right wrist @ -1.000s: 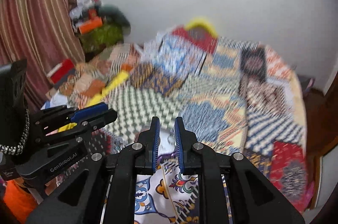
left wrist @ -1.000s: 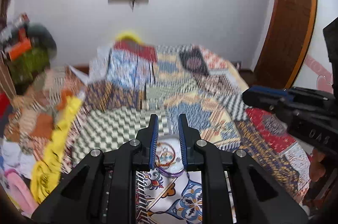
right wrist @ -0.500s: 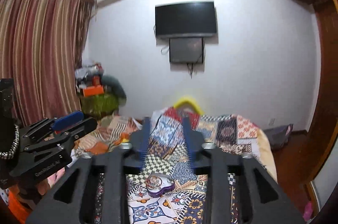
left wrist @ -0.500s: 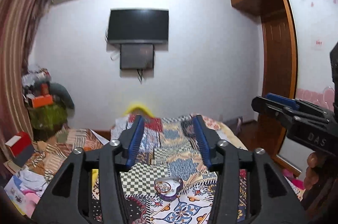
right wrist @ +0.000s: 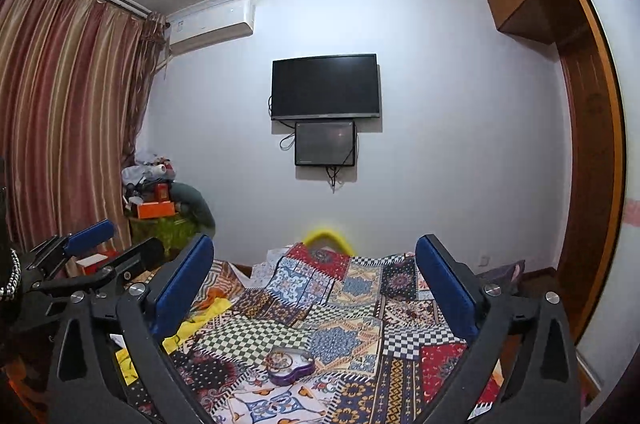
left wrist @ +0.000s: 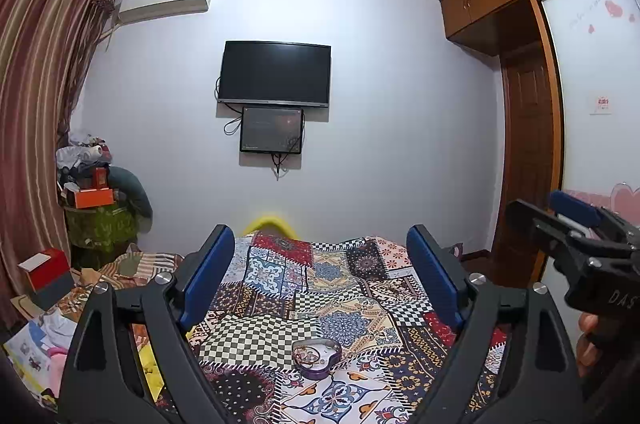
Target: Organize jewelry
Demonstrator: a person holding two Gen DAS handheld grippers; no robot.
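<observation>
Since a second ago we spread both the left hand-held gripper [left wrist: 320,260] and the right hand-held gripper [right wrist: 314,264] wide and raised them off the purple heart-shaped box [left wrist: 316,353], which seemingly holds bangles.

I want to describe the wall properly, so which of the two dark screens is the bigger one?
The upper screen, a wide TV. The smaller screen hangs just beneath it.

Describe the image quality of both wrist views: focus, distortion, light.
Left wrist view: sharp, no motion blur; strong fisheye bends the curtain and wardrobe; even indoor light, dark vignette corners. Right wrist view: equally sharp; ceiling glare at the top edge; the purple heart-shaped box is small but legible.
</observation>
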